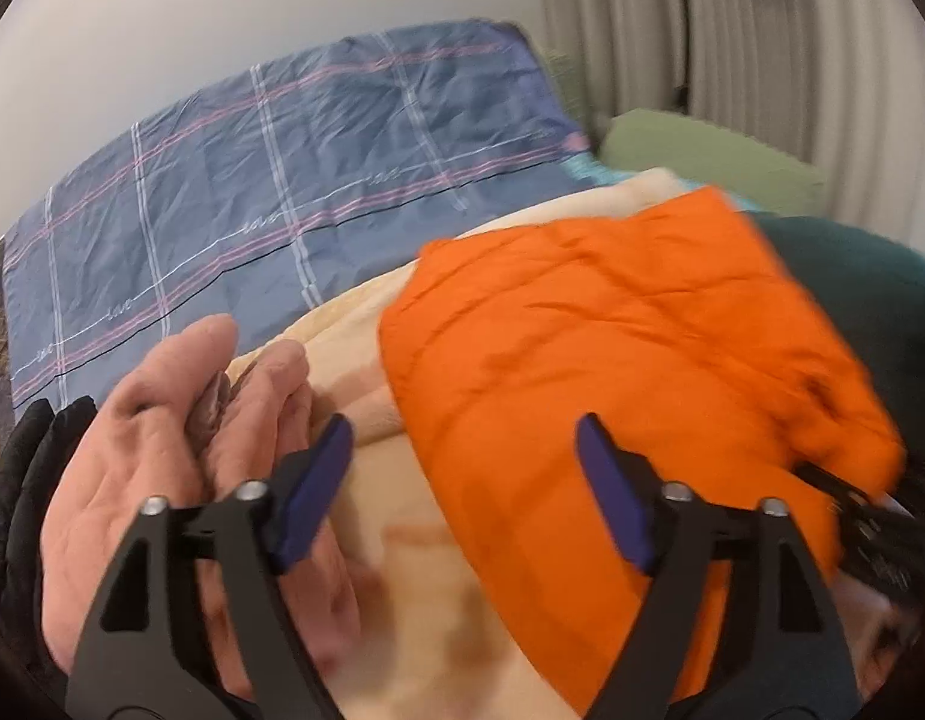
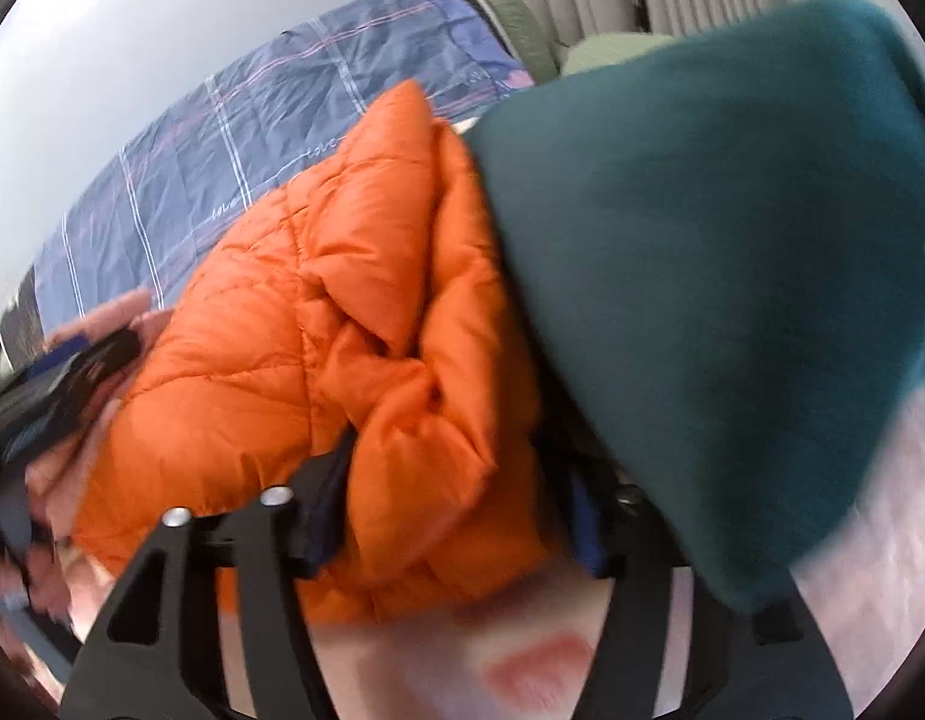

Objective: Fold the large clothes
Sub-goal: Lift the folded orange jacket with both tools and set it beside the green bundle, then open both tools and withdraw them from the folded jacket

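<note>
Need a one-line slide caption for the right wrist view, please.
Right gripper pinching a bunched fold of the orange jacket, with a teal garment draped beside it above the plaid bedspread.

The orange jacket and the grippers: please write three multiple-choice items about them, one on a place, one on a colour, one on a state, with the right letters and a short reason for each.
1. Where does the orange jacket lie?
A. on the cream blanket
B. on the floor
C. on a hanger

2. What colour is the garment beside the jacket?
A. yellow
B. dark teal
C. white

3. What is the state of the left gripper?
A. shut on the jacket
B. out of view
C. open

Answers:
1 A, the cream blanket shows under and around the jacket.
2 B, the right wrist view shows dark teal cloth against the orange.
3 C, its jaws stand wide apart and grip nothing, while the right gripper is shut on the jacket.
</note>
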A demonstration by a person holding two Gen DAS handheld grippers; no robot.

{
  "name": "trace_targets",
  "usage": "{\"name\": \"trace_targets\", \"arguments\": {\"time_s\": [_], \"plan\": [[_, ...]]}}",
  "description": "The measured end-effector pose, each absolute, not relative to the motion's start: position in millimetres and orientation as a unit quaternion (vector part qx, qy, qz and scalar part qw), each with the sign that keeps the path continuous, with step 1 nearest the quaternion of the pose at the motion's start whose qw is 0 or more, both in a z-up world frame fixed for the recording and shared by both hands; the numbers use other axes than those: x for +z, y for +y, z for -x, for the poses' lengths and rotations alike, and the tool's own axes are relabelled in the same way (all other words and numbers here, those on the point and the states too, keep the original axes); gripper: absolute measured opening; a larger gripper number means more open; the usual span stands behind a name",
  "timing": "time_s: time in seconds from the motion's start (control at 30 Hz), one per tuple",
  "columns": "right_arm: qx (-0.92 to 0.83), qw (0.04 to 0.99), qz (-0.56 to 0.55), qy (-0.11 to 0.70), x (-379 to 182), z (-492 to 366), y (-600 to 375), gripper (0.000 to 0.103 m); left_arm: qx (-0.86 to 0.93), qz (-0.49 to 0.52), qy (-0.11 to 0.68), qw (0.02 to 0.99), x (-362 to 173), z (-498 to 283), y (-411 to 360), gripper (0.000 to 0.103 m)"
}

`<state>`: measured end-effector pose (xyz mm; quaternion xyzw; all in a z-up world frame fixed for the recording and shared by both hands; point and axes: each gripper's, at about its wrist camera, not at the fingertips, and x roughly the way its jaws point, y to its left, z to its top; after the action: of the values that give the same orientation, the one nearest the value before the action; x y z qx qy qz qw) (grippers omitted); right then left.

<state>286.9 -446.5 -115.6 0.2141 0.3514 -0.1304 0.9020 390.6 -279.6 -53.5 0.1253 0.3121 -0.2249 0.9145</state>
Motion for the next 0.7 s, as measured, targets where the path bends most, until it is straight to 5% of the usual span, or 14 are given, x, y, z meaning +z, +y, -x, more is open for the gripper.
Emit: {"name": "trace_targets", "arguments": {"time_s": [0.7], "plan": [[-0.161, 0.959, -0.088, 0.217, 0, -18, -359, 0.1, -0.292, -0.054, 0.27, 0.916, 21, -143, -196, 0.101]]}}
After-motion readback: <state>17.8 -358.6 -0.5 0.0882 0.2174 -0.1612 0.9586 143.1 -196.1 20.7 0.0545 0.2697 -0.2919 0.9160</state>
